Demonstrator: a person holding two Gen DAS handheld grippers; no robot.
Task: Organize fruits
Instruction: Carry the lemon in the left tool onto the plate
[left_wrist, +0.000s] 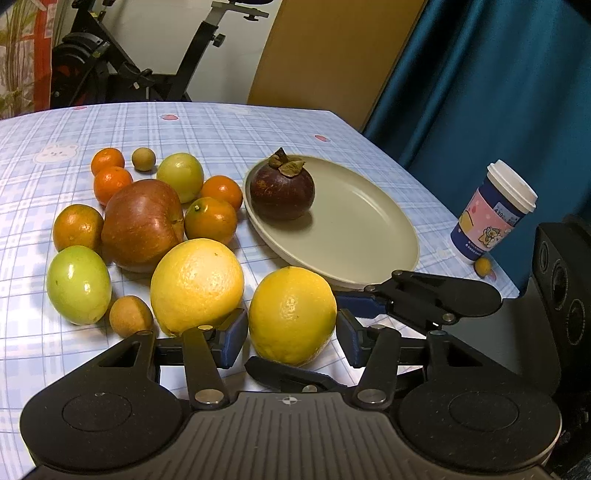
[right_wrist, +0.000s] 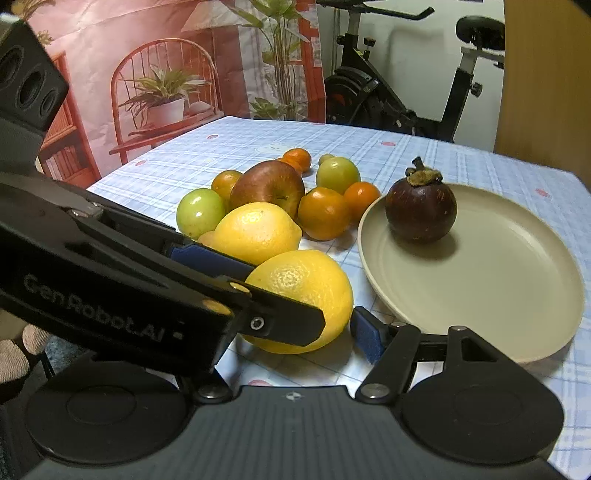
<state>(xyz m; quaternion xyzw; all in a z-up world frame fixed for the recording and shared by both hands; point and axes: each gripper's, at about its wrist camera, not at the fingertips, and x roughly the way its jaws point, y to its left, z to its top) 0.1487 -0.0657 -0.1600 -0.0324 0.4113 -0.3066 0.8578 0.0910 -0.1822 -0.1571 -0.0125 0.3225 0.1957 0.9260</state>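
Two grippers: the left gripper (left_wrist: 291, 341) and the right gripper (right_wrist: 291, 336) both reach round one lemon (left_wrist: 291, 314).
Left fingers: pinching the lemon, with a blue pad on each flank.
Right fingers: partly spread. One pad lies just beside the lemon's rind and the other is hidden, so contact cannot be told.
Lemon, place: it appears to rest on the surface (left_wrist: 207, 125), at 6 o'clock of the fruit cluster and 7 o'clock of the plate (left_wrist: 369, 229).
Risk, crowding: the two sets of fingers may foul each other on a lift, since their linkages overlap.
Risk, slip: the waxy, tapering rind could squirt out of flat pads and roll into the second lemon (left_wrist: 195, 284) at 10 o'clock.
Risk, placing: a lemon dropped on the shallow rim could roll off, or knock the mangosteen (left_wrist: 282, 188).
Lemon: oval, pebbled, glossy yellow.
Plate: smooth, beige, with a low lip.
Mangosteen: round, dull purple, with a dry leafy cap.
Surface: plaid cloth, pale blue.
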